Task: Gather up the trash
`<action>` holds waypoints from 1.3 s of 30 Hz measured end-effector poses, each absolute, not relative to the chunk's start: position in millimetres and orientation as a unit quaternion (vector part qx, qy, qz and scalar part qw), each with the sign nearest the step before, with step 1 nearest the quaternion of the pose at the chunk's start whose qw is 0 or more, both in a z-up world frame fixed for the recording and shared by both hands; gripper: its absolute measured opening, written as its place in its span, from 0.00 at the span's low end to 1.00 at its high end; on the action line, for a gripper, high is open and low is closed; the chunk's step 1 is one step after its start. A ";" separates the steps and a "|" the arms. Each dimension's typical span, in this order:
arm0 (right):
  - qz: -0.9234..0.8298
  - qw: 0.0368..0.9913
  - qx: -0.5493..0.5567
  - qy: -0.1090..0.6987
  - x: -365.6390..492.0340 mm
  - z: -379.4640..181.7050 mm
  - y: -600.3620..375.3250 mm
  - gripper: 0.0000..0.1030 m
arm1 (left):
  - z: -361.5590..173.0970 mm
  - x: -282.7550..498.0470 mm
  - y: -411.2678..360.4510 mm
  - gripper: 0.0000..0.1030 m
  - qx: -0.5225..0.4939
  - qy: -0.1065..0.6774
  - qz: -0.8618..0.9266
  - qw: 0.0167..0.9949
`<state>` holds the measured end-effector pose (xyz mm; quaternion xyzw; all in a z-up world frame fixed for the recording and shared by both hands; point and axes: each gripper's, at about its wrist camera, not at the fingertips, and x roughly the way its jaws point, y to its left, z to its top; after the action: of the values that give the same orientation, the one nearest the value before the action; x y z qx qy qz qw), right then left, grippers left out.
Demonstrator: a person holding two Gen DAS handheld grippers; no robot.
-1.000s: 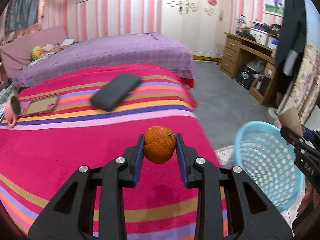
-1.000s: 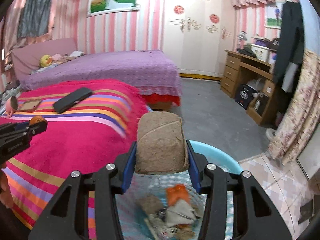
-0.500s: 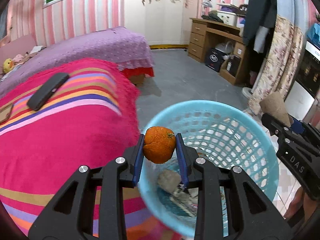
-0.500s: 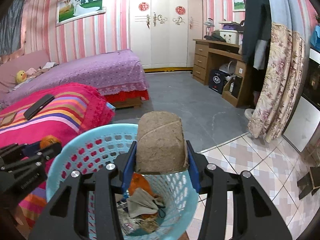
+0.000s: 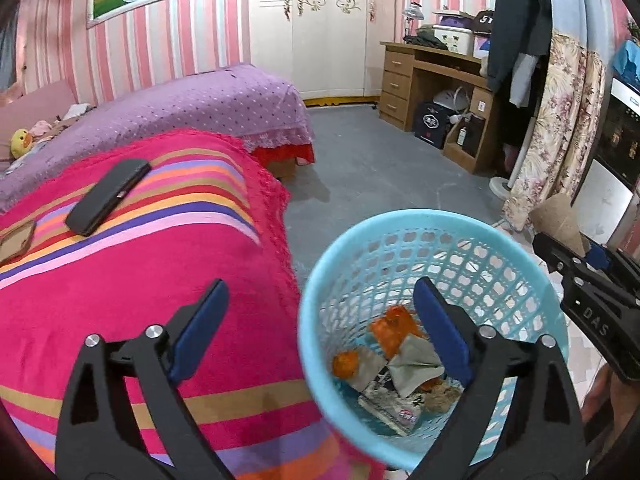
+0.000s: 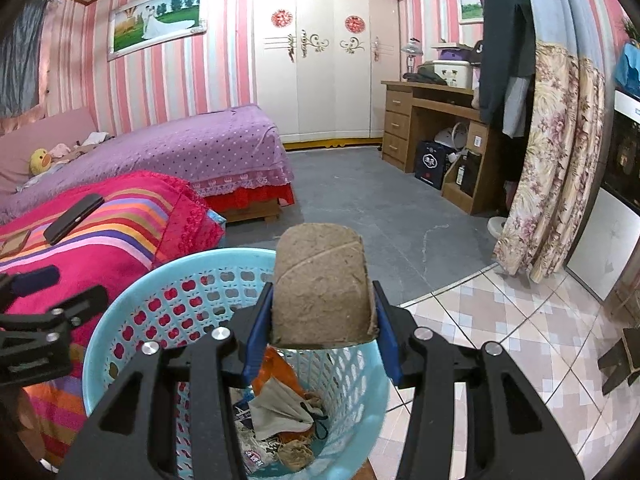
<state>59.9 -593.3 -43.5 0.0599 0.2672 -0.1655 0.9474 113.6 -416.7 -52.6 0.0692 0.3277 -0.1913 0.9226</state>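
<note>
My left gripper (image 5: 320, 292) hangs over the near rim of the light blue basket (image 5: 400, 216), its jaws opening wide with nothing between them. The orange (image 5: 346, 363) lies inside the basket on crumpled paper and wrappers (image 5: 404, 364). My right gripper (image 6: 322, 300) is shut on a brown cardboard roll (image 6: 320, 272) and holds it above the basket (image 6: 180, 260). From the left wrist view that right gripper (image 5: 576, 268) and its roll (image 5: 558, 220) sit at the basket's right side. The left gripper (image 6: 40, 300) shows at the left edge of the right wrist view.
A bed with a pink striped blanket (image 5: 140, 280) borders the basket on the left; a black case (image 5: 106, 196) and a phone (image 5: 16, 240) lie on it. Grey floor (image 5: 380, 184) stretches ahead. A wooden desk (image 5: 436, 92) and floral curtain (image 5: 560, 128) stand at the right.
The left gripper's jaws have spread apart and the orange has dropped from them into the basket. The right gripper still holds the brown roll over the basket.
</note>
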 end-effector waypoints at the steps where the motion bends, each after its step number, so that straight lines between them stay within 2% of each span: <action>1: -0.162 0.948 0.057 0.270 63.2 -45.1 -590.4 0.45 | -51.1 112.4 -411.9 0.90 0.070 0.325 -0.186 0.925; 5: -0.155 0.947 0.048 0.276 72.2 -48.8 -583.2 0.50 | -47.8 109.3 -399.4 0.91 0.069 0.318 -0.176 0.929; 7: -0.153 0.946 0.044 0.282 76.7 -51.3 -579.4 0.64 | -45.4 108.4 -393.0 0.92 0.071 0.314 -0.172 0.931; 10: -0.151 0.945 0.043 0.287 80.3 -52.2 -575.6 0.73 | -42.4 108.0 -385.1 0.92 0.068 0.311 -0.166 0.933; 12: -0.155 0.945 0.040 0.286 80.6 -51.2 -574.1 0.85 | -40.4 108.7 -379.1 0.92 0.067 0.312 -0.163 0.934; 16: -0.160 0.944 0.041 0.286 80.0 -48.6 -569.8 0.95 | -38.2 107.4 -366.4 0.92 0.064 0.310 -0.157 0.935; 26: -0.154 0.947 0.041 0.281 68.8 -28.1 -538.5 0.95 | -18.6 94.4 -310.5 0.94 0.055 0.294 -0.123 0.946; 34: -0.137 0.964 0.050 0.221 26.3 25.0 -478.2 0.96 | 14.1 63.4 -258.1 0.94 0.067 0.271 -0.105 0.954; 39: -0.106 0.970 0.047 0.212 -1.2 28.7 -431.8 0.96 | 23.7 33.5 -227.5 0.94 0.067 0.256 -0.098 0.959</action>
<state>-1.2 -431.8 28.7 0.0467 0.2123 -0.1064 0.9703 33.5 -227.5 23.7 0.0673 0.2555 -0.0981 0.9595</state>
